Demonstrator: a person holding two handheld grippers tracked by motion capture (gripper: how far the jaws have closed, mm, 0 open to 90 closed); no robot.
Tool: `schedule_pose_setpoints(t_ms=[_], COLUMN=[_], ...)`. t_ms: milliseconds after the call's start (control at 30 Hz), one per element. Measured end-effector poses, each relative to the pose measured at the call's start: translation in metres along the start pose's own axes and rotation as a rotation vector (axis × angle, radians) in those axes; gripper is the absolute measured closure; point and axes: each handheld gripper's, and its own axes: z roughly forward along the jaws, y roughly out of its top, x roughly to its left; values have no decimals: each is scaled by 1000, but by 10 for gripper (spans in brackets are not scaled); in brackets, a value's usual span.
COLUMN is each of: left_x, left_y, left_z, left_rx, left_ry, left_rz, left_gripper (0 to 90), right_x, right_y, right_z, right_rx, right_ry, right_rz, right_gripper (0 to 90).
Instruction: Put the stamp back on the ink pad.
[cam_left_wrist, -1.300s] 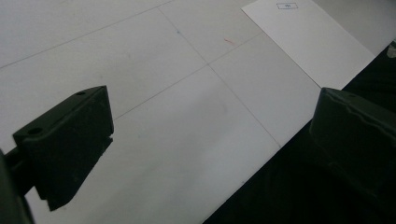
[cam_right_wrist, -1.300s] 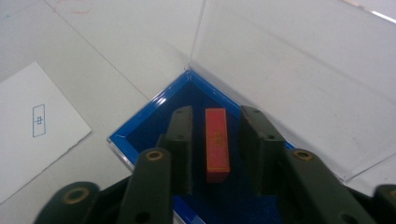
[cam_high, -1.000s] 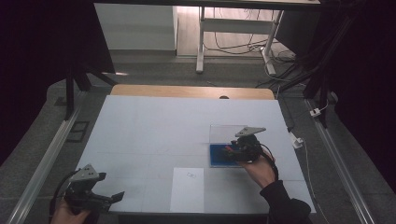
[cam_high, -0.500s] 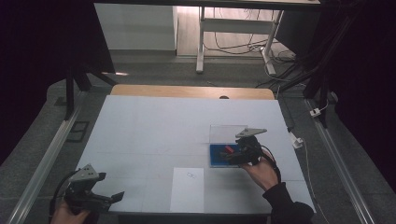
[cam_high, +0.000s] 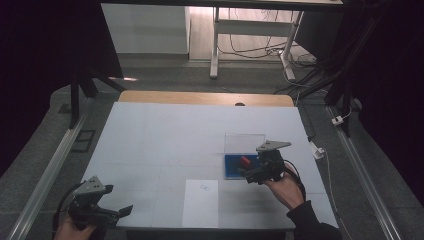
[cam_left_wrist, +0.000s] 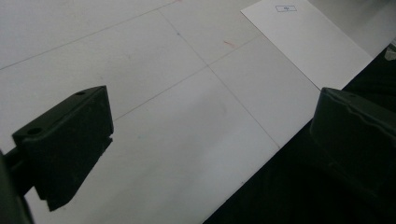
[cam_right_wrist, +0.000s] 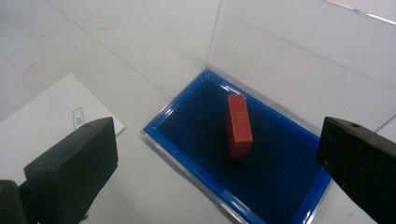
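Right gripper (cam_right_wrist: 219, 154) jaws had just been opening, now spread wide; red block (cam_right_wrist: 239, 125) stood free between them in the blue tray (cam_right_wrist: 187, 154). Best to back straight off, clear of the lid (cam_right_wrist: 299, 51).

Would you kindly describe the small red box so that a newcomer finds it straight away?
On the white table, look right of centre for the shallow blue-lined tray with its clear lid raised. The small red box stands inside, the one red thing there, a gold cross on its face.
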Motion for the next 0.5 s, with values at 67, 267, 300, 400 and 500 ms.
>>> schedule_pose_setpoints(t_ms=[67,267,300,400,500], left_x=[0,0,0,0,0], left_y=[0,0,0,0,0], left_z=[0,0,0,0,0], left_rx=[0,1,1,1,1], left_ry=[0,2,2,3,5], left_rz=[0,-1,-1,-1,-2], left_gripper=[0,0,0,0,0], right_x=[1,4,4,4,4], right_y=[-1,-7,-8,-12,-17], right_z=[-3,-14,-16,-22,-28], right_rx=[-6,-18,-18,-20,-25], right_ry=[-5,1,2,-1,-3], right_rz=[4,8,11,1,8], right_gripper=[0,0,0,0,0])
